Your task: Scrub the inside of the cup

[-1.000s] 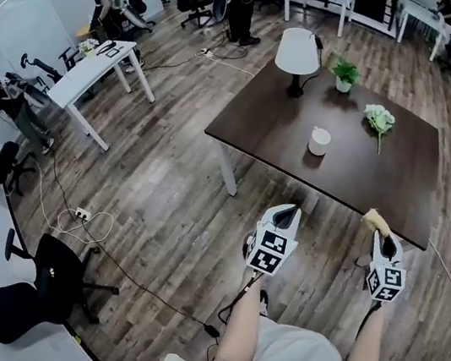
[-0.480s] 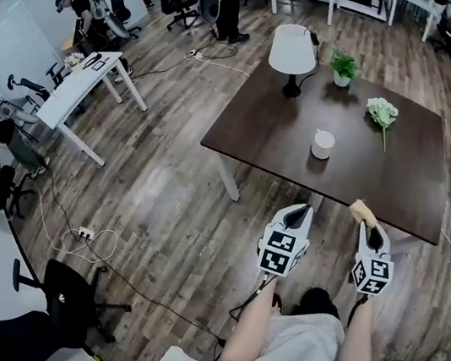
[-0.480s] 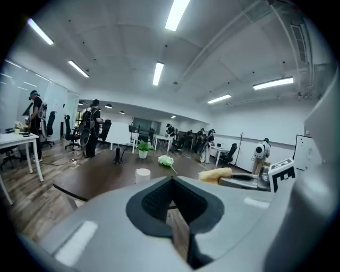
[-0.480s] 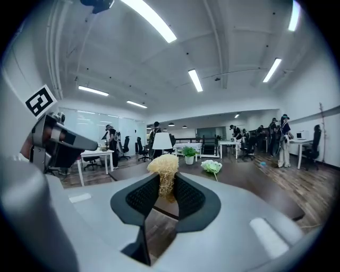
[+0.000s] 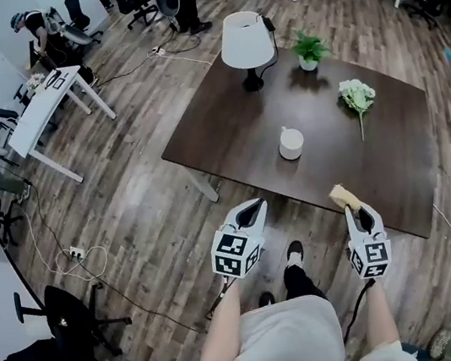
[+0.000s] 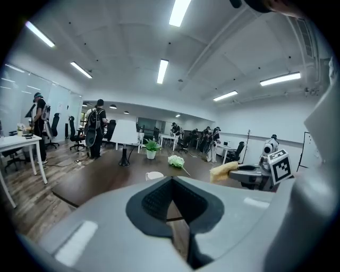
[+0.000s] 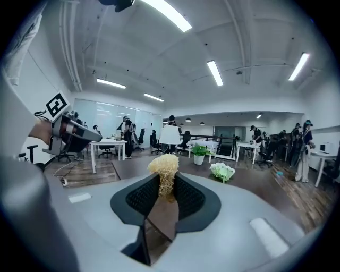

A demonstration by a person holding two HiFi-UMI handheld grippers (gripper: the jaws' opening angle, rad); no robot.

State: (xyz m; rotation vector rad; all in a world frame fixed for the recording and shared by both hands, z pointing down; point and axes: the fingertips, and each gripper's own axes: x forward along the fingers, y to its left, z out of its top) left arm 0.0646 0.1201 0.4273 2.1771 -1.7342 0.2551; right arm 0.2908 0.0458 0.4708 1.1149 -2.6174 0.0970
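- Scrubbing has not begun, as far as I can judge: the cup (image 5: 290, 143) stands alone and upright near the middle of the dark bench (image 5: 226, 132), well apart from both tools.
- Right tongs (image 5: 352, 207) are ready for the job. They are clamped on a yellowish fibrous scrubber (image 7: 163, 170), whose tuft sticks out past the tips. They hang over the near edge of the bench.
- Left tongs (image 5: 253, 206) carry nothing. The left gripper view shows the pads brought together at their tips with nothing between them. They hang over the floor, just short of the bench's near edge.
- What is left is nearly everything: getting to the cup, most likely steadying it with the empty tongs, then working the scrubber round the inside.
- Hidden or unclear:
  - The cup's inside is too small in the head view to judge, so I cannot tell whether it is dirty, wet or dry.
  - In the left gripper view only the cup's rim peeps over the tongs; the right gripper view does not show it at all.
  - I cannot make out whether the cup has a handle.
  - The scrubber's material, sponge or loofah, is hard to tell.
- A lamp (image 5: 246, 41), a potted plant (image 5: 309, 50) and a spray of flowers (image 5: 357, 97) share the bench, well apart from the cup.
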